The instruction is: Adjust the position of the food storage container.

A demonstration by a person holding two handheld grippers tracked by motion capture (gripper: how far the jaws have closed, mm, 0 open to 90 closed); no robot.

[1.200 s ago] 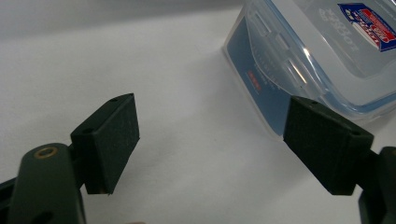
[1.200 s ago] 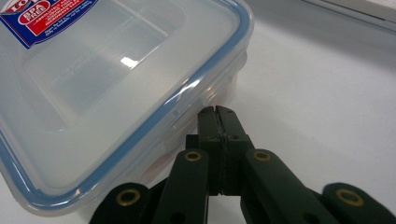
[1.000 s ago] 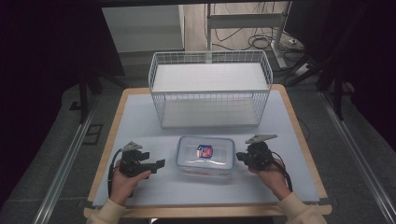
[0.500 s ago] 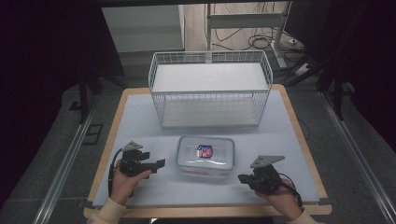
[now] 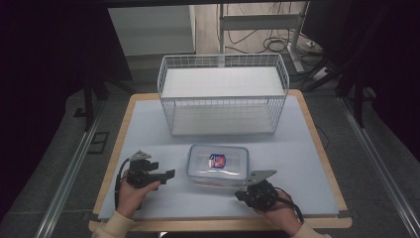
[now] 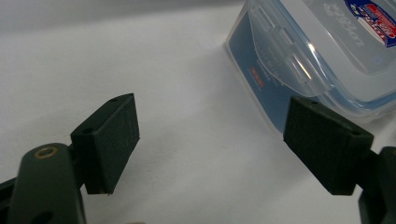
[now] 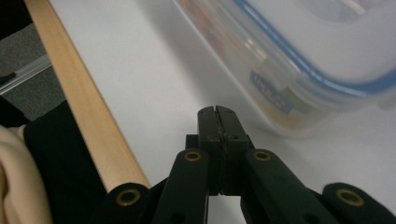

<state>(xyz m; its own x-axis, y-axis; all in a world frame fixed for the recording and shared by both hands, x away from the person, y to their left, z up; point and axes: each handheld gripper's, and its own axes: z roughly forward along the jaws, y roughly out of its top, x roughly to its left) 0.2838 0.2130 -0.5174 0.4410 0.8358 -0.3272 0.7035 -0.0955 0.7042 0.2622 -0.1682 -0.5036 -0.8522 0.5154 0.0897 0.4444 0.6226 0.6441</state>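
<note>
A clear plastic container (image 5: 218,165) with a blue-rimmed lid and a red and blue label lies on the pale mat near the table's front. My left gripper (image 5: 167,176) rests just left of it, pointing at its left end, jaws open with nothing between them. In the left gripper view the open gripper (image 6: 212,135) frames bare mat, with the container (image 6: 327,51) up at the right, apart from the pads. My right gripper (image 5: 240,195) sits low in front of the container's right corner, shut and empty. Its closed gripper tip (image 7: 217,116) stops short of the container (image 7: 299,56).
A white wire basket (image 5: 223,94) stands behind the container at the middle back of the table (image 5: 143,129). The wooden front edge (image 7: 88,121) runs close beside my right gripper. Dark floor and metal rails (image 5: 69,168) flank the table.
My right gripper has moved from beside the container's right end toward the table's front edge and a little left, staying shut. The left gripper and the container have not moved.
</note>
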